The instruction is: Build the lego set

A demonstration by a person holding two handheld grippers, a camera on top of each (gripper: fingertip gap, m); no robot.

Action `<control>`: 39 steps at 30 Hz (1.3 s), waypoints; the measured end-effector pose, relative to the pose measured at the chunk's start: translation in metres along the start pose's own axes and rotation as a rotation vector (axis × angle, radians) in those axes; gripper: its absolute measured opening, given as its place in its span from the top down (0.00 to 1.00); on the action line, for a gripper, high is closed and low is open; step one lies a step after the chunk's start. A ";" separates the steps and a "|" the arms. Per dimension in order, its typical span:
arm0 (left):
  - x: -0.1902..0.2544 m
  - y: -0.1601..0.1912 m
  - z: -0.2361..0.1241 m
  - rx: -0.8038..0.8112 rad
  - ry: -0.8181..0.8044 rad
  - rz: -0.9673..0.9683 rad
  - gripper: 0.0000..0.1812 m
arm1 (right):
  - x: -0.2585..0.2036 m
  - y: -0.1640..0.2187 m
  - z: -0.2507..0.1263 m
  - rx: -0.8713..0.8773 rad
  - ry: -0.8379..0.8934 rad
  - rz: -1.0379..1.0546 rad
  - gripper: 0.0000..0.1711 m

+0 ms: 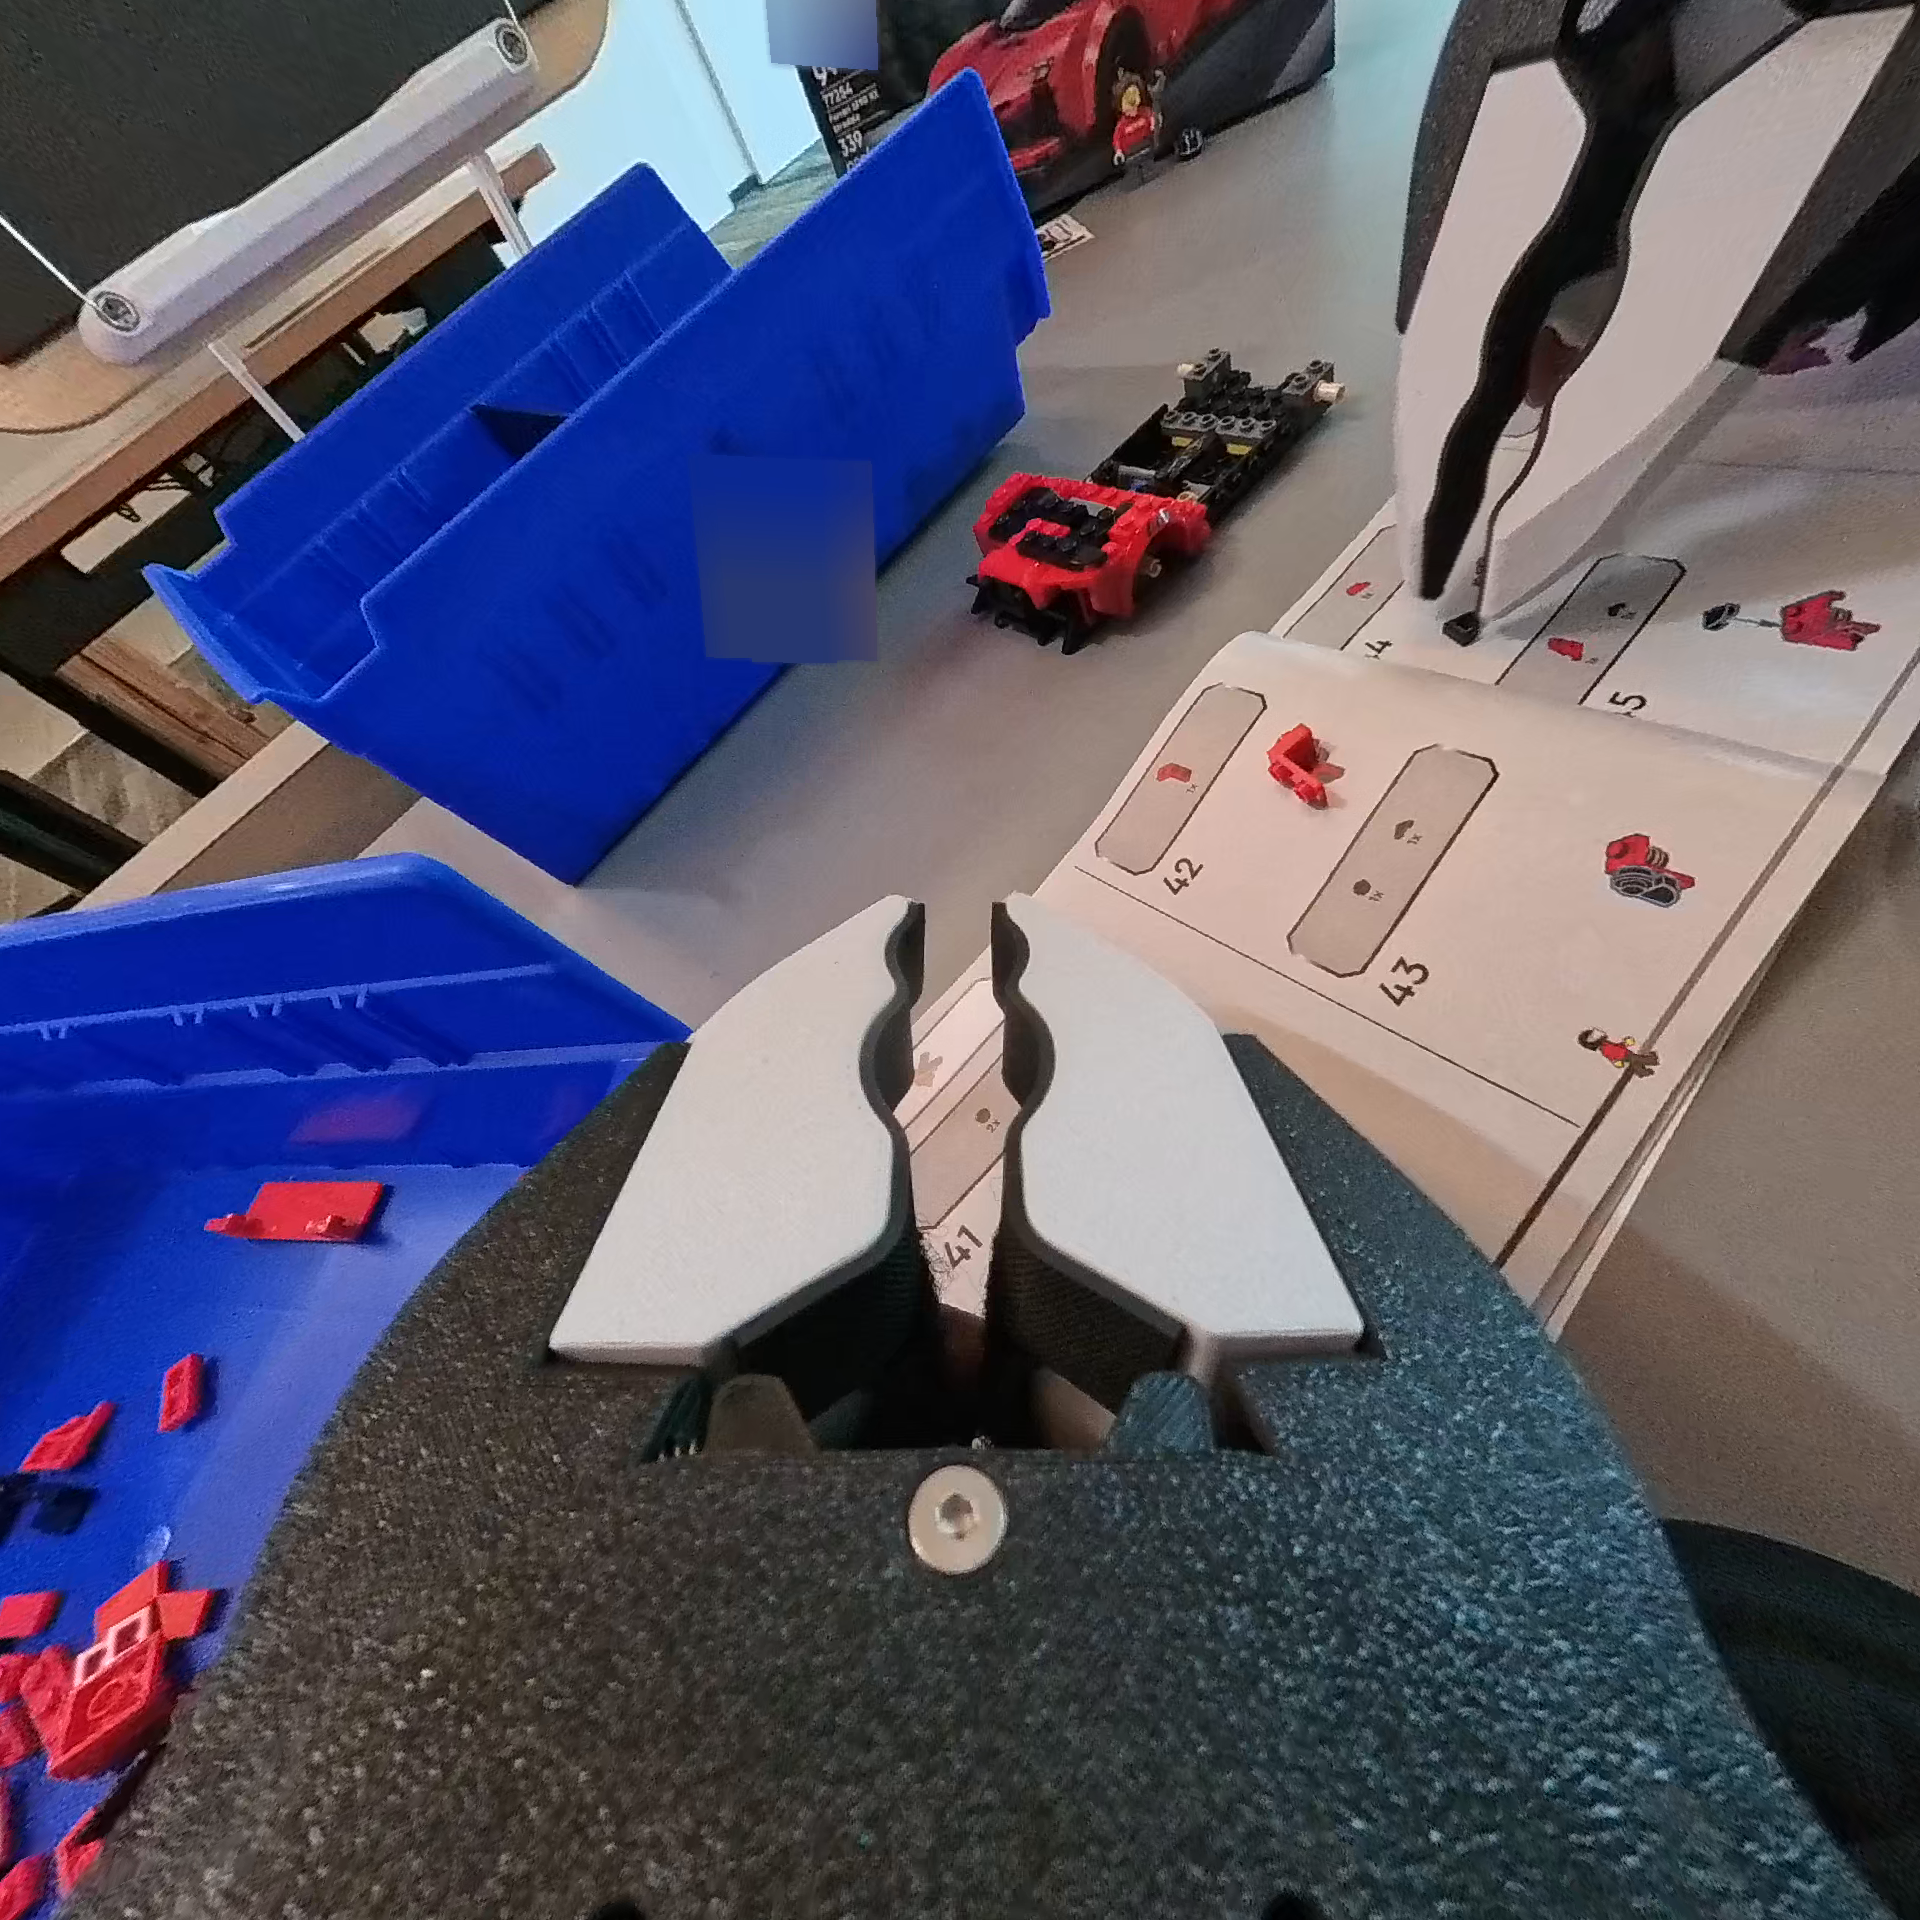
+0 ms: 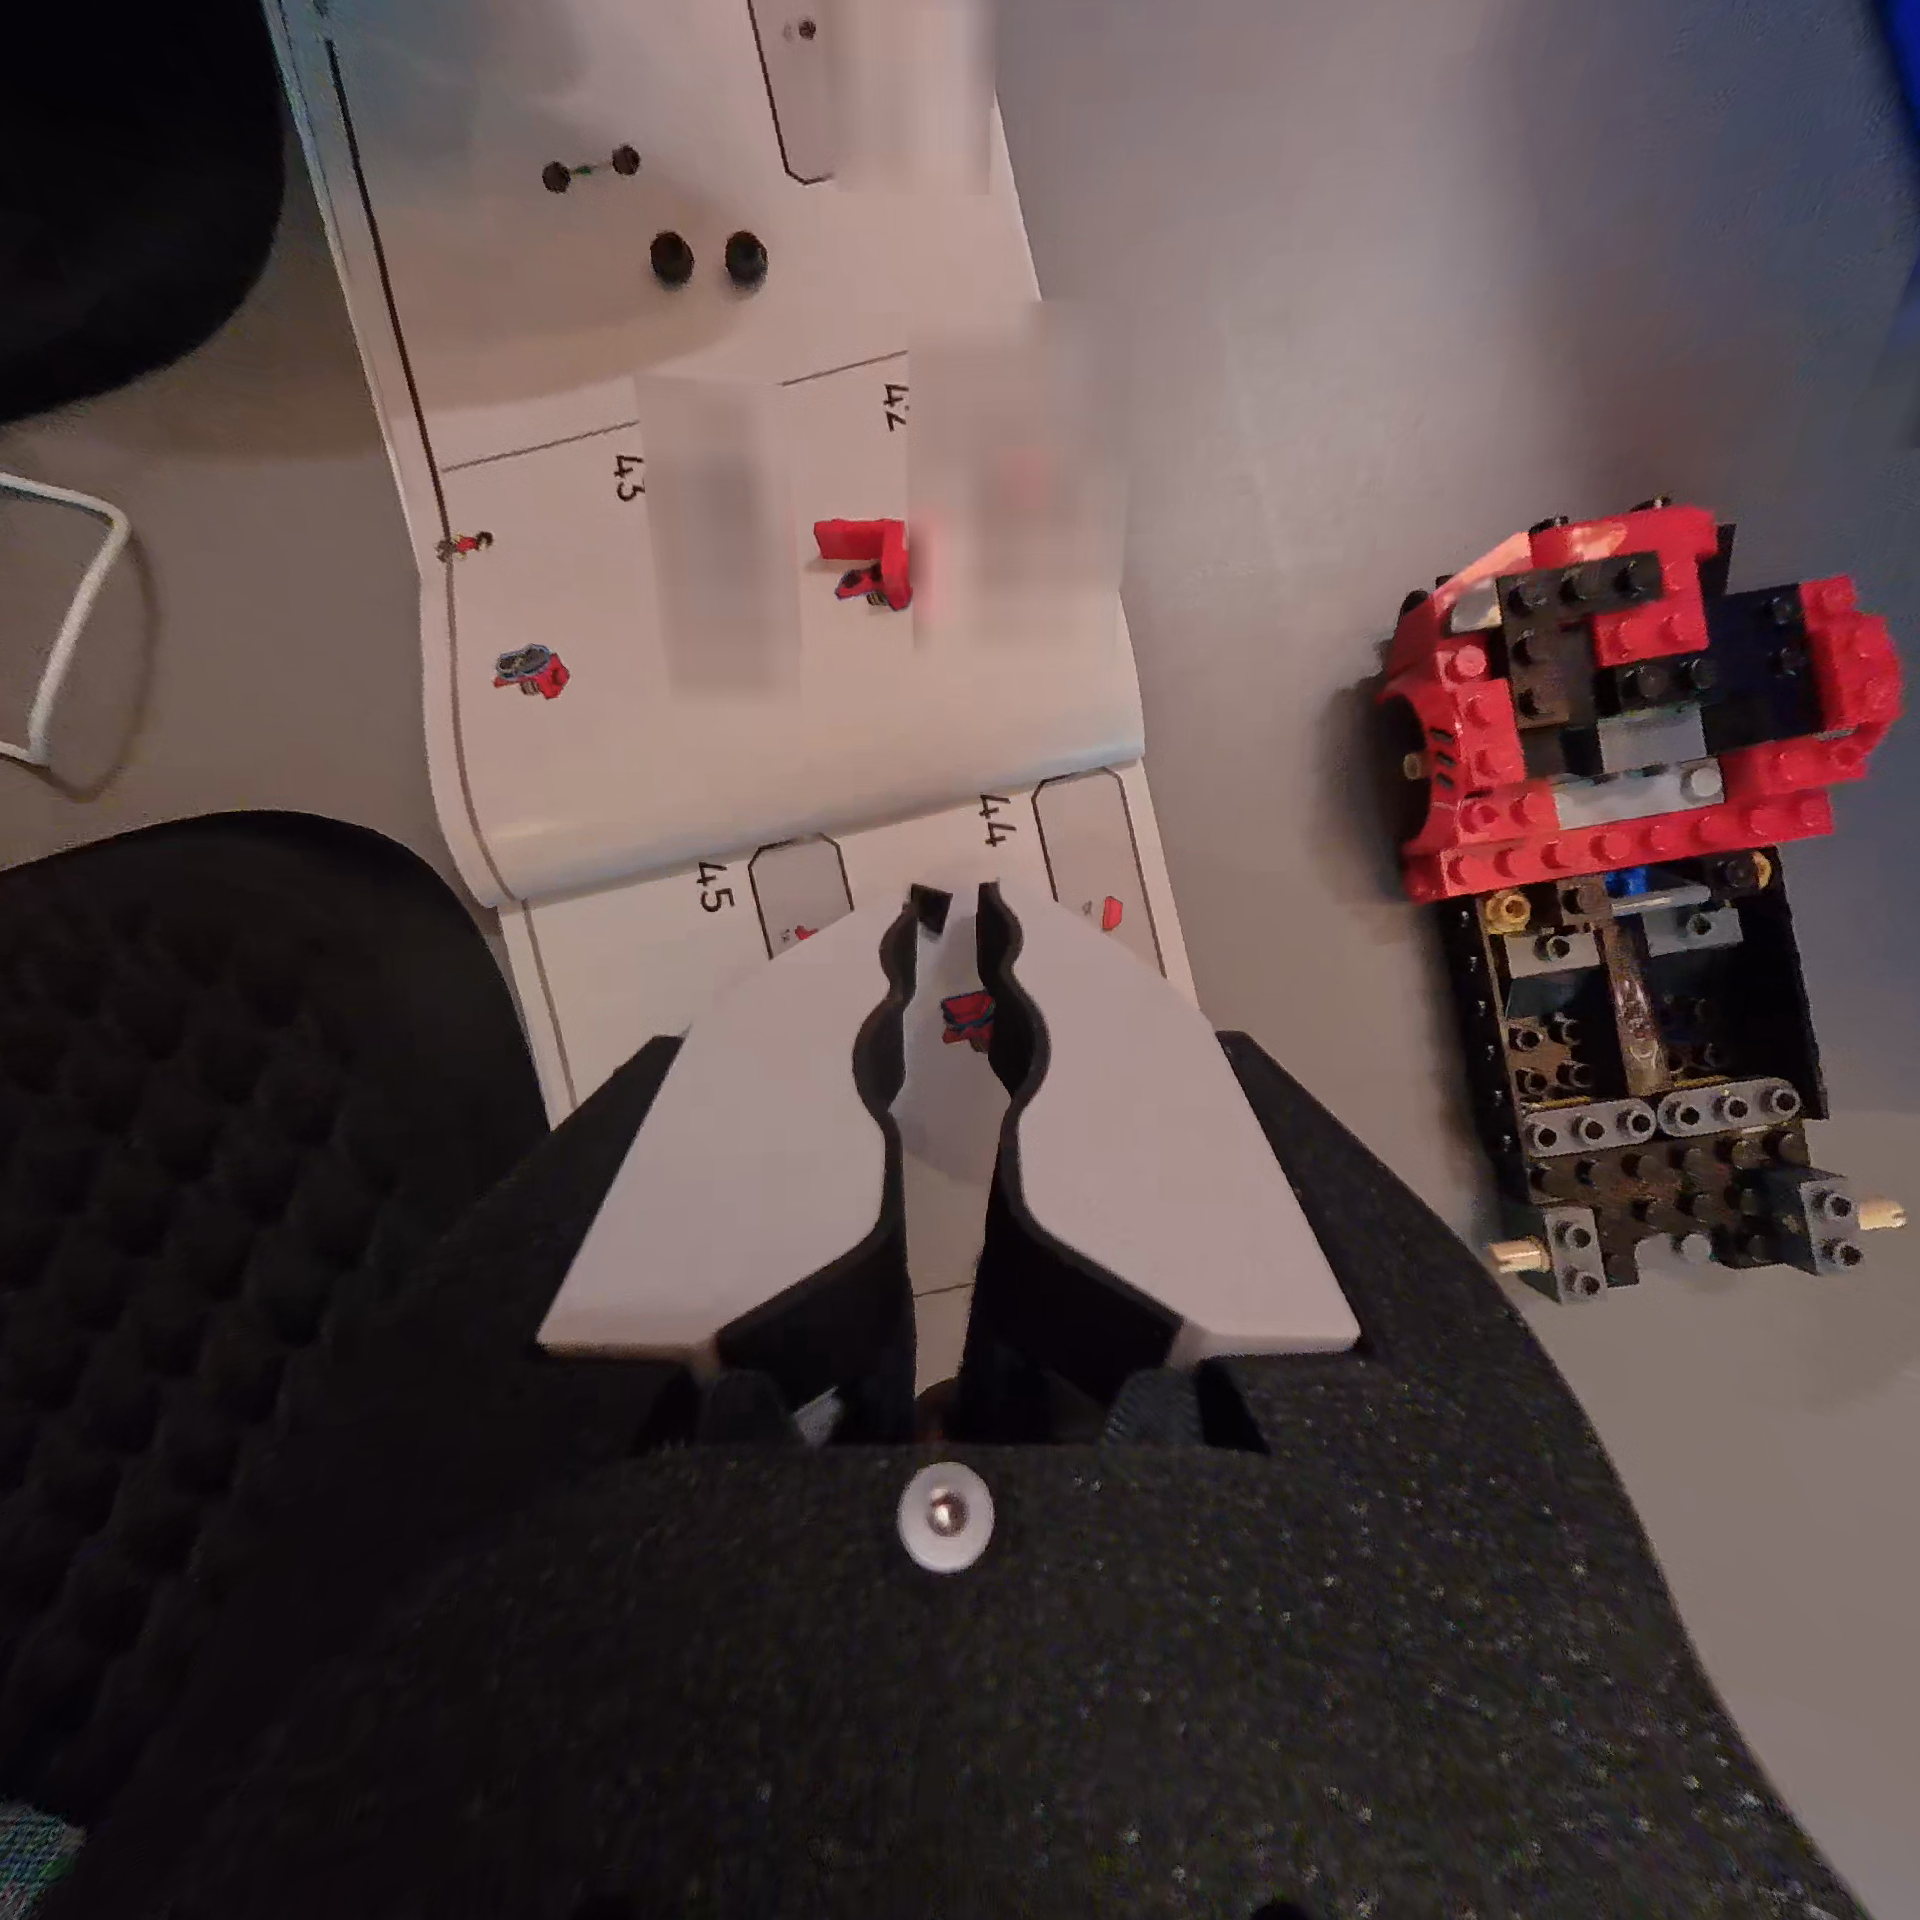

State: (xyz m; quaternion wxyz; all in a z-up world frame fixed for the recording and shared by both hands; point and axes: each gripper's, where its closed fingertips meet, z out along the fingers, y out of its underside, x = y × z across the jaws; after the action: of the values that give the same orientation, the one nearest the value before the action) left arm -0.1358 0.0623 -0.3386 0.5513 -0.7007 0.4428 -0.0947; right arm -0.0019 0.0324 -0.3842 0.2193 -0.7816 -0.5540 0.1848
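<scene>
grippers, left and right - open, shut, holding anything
Left gripper: slightly open, empty, above the instruction booklet.
Right gripper: slightly open, tips down at a small black piece on the booklet, not clearly clamped.

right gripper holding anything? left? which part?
Right gripper: tips around a small black piece on the instruction booklet, not closed on it. Left gripper: nothing between its fingers.

On your desk the open instruction booklet lies to the right, with the half-built car just beyond its left edge. A bin stands left of the car, and the set's box behind it. A nearer bin at your left holds loose bricks. A small brick sits on the booklet's far page.
</scene>
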 end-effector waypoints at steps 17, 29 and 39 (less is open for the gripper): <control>-0.011 -0.004 -0.003 0.030 -0.045 -0.076 0.94 | -0.024 -0.042 -0.022 0.231 -0.107 -0.017 0.91; -0.007 -0.013 -0.005 0.057 -0.080 0.030 0.94 | -0.032 -0.245 -0.016 0.345 -0.229 -0.422 0.90; -0.012 -0.014 -0.008 0.068 -0.101 0.033 0.94 | -0.070 -0.332 0.104 0.018 -0.507 -0.755 0.95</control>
State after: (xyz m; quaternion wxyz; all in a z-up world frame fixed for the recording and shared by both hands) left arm -0.1407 0.0660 -0.3197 0.5981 -0.6781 0.4222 -0.0651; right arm -0.3395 0.0769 -0.2859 0.1357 -0.4530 -0.8347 0.2823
